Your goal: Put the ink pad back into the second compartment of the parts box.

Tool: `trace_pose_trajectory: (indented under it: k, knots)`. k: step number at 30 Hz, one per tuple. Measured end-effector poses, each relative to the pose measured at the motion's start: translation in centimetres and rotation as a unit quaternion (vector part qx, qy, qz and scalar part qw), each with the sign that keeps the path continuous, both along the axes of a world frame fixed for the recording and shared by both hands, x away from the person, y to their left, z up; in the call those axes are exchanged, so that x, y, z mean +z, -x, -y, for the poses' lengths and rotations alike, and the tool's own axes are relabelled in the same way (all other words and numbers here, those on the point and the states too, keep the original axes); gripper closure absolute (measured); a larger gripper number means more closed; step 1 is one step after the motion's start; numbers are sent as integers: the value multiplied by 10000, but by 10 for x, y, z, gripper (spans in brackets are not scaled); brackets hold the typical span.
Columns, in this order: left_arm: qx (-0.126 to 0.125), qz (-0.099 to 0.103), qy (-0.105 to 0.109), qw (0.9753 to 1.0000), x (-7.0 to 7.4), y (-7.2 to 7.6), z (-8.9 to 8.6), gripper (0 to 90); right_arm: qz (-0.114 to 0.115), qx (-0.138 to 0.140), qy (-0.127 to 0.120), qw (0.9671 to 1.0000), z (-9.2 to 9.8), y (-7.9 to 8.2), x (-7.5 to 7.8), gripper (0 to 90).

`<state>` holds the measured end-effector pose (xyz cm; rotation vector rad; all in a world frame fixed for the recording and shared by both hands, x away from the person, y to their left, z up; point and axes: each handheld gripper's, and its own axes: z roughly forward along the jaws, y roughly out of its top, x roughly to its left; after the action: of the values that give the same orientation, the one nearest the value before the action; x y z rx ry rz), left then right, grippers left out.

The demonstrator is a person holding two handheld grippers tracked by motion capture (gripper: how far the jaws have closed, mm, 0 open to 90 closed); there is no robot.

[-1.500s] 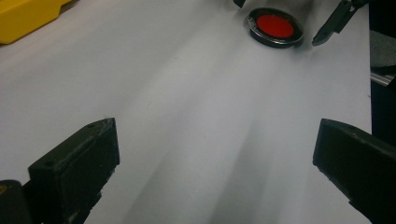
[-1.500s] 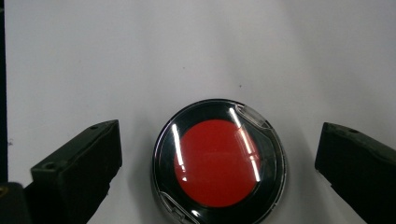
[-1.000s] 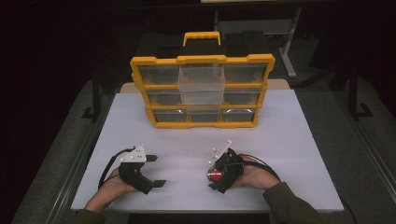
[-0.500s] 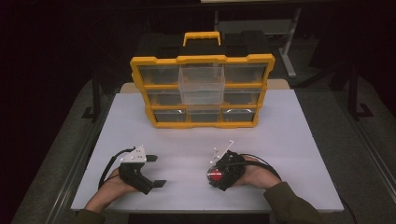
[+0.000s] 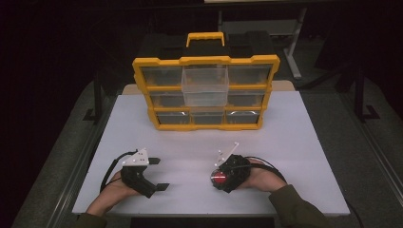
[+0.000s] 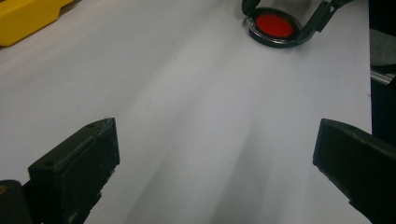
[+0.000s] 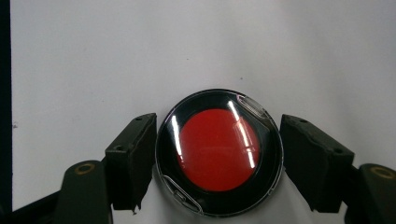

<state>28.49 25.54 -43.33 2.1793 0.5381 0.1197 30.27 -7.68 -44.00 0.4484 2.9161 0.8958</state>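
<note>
I had both forearms resting low on the near edge of the flat white worktop (image 5: 294,137), hands laid on it and turned inward toward each other. My left hand (image 5: 111,192) held the left claw (image 5: 159,173) pointing across toward the right, its two black jaws spread wide with nothing between them but bare white surface; in the left gripper view they stood far apart at the bottom corners. My right hand (image 5: 261,176) held the right claw (image 7: 217,154) tipped down over the round black disc with a glossy red centre (image 7: 218,150), which lay flat on the worktop near its front edge, right of the middle. The jaws sat on either side of the disc, the left one touching its rim; I could not tell whether the right one touched or stood just off it, so I could not tell if the grip was closed. The yellow plastic organiser case with clear drawers (image 5: 206,92) stood upright at the far side, well apart from both claws.
</note>
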Motion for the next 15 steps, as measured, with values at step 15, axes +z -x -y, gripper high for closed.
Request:
trace_pose_trajectory:
  k: [15]
  knots:
    - [7, 16, 55, 10000, -1, 1, 0, 0, -152, -156, -73, 9997, 4, -3, 3, 285]
